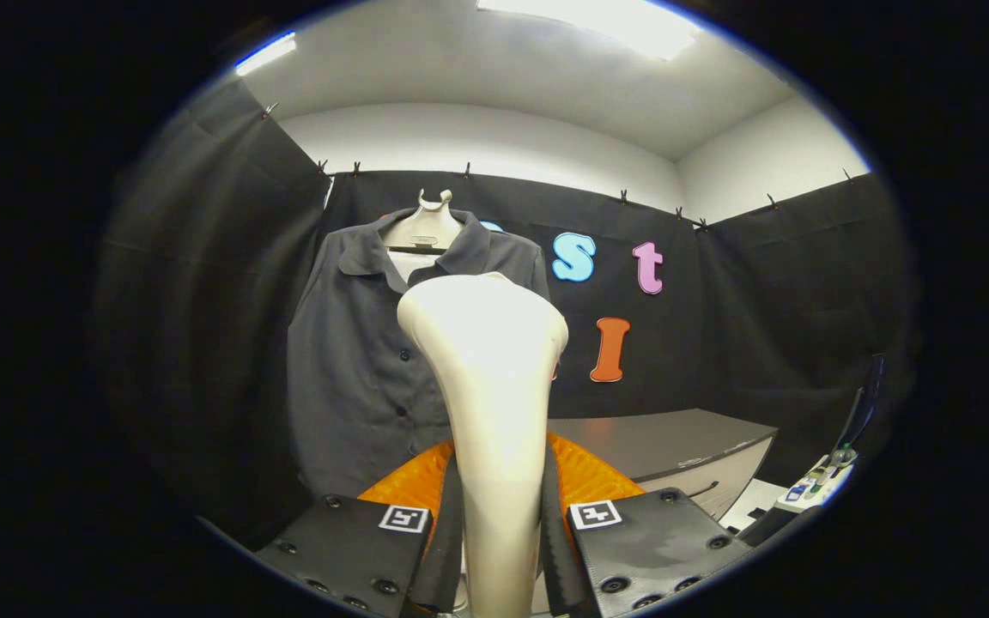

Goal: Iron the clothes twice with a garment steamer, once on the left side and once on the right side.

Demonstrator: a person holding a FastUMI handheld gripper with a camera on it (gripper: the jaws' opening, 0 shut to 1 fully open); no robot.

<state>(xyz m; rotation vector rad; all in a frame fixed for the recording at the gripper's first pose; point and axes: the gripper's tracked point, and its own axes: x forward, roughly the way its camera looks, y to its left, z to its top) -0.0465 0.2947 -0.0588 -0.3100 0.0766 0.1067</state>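
Garment steamer (494,378) is clamped by its handle between both fingers of the gripper (499,532), head upright. Dark shirt (357,369) hangs on a mannequin form (426,225) just beyond, left of the bench (675,438). Head should be brought flat to one shirt side, then drawn down slowly.

The scene is being viewed from on the gripper (499,515), forward along its fingers (closed on the garment steamer (486,360)); the shirt (357,360) is being faced from nearby, just beyond them.

Cream steamer (494,378) upright before hung dark shirt (357,369)
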